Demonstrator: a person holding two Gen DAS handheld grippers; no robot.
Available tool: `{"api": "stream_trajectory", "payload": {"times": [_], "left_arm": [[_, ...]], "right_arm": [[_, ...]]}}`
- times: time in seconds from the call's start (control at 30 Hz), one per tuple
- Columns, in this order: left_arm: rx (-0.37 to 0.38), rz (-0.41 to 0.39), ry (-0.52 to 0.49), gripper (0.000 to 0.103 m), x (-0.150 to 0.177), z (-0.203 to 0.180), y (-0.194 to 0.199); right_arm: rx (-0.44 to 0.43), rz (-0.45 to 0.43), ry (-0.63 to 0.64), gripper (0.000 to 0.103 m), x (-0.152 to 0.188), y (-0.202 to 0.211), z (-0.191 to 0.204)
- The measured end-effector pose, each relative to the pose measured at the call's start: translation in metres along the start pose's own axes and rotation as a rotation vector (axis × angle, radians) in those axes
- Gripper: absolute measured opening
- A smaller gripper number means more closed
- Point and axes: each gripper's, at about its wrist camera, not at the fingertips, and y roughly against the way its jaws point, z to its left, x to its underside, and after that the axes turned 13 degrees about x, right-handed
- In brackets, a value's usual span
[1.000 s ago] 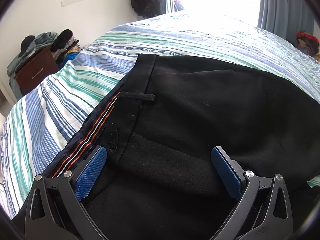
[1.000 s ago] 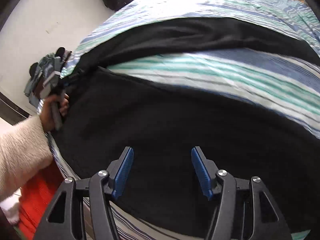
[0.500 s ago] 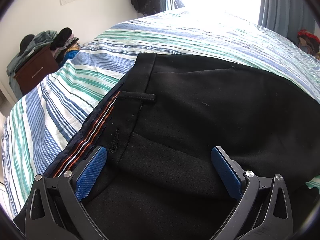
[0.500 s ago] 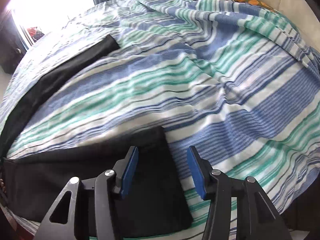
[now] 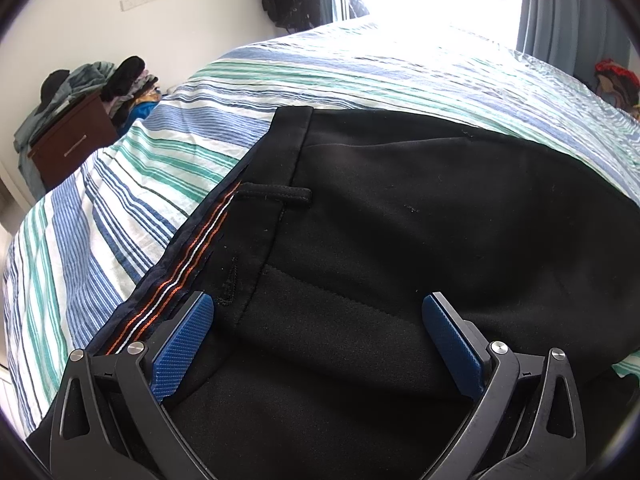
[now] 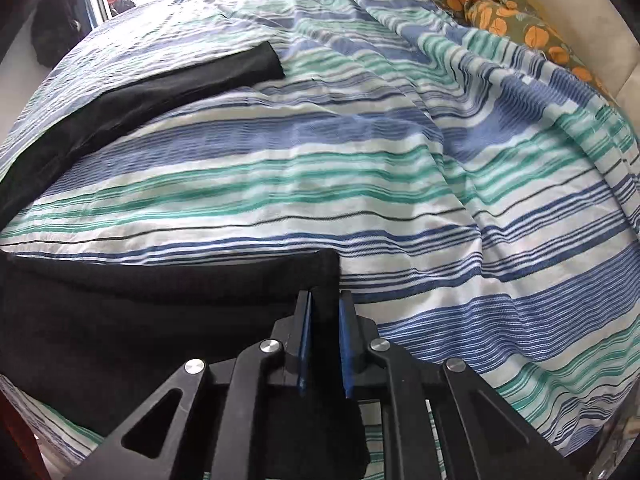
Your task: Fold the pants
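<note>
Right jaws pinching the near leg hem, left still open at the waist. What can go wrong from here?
1. The right gripper is closing on just the corner of the near leg hem; the thin bite may slip.
2. The left gripper is open over the waistband, so a pull could drag the pants across the striped bedsheet.

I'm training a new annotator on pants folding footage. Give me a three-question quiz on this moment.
1. True or false: the left claw stands open over the waistband of the pants.
2. What lies between the closing right claw jaws? A) striped bedsheet B) near leg's hem C) floral pillow
3. Fill in: the far leg lies ____ from the near leg, with sheet showing between them.

Key: 1 true; 2 B; 3 apart
</note>
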Motion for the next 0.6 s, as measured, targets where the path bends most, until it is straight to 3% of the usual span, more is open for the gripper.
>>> {"api": "stream_trajectory", "payload": {"times": [0.07, 0.1, 0.17, 0.27, 0.43, 0.53, 0.6], "left_arm": [[-0.005, 0.018, -0.002, 0.103, -0.003, -0.002, 0.001], [-0.005, 0.041, -0.01, 0.103, -0.006, -0.003, 0.004], [0.01, 0.06, -0.008, 0.102, -0.012, -0.007, 0.021], [0.136, -0.042, 0.026, 0.103, -0.013, -0.022, 0.057], [0.251, -0.03, -0.066, 0.103, -0.015, -0.079, 0.049], [0.225, -0.005, -0.109, 0.103, -0.007, -0.097, 0.025], [0.222, 0.06, -0.092, 0.103, 0.004, -0.093, -0.003]], "right_arm": [[-0.008, 0.051, -0.073, 0.018, 0.002, -0.01, -0.018], [-0.016, 0.049, -0.123, 0.028, 0.003, -0.005, -0.028], [-0.031, -0.015, -0.175, 0.041, -0.003, 0.016, -0.034], [-0.133, -0.114, -0.164, 0.058, -0.033, 0.051, -0.014], [-0.5, -0.149, -0.156, 0.061, -0.118, 0.065, 0.079], [-0.678, -0.174, -0.14, 0.061, -0.162, 0.067, 0.155], [-0.735, -0.185, -0.086, 0.061, -0.185, 0.065, 0.208]]}}
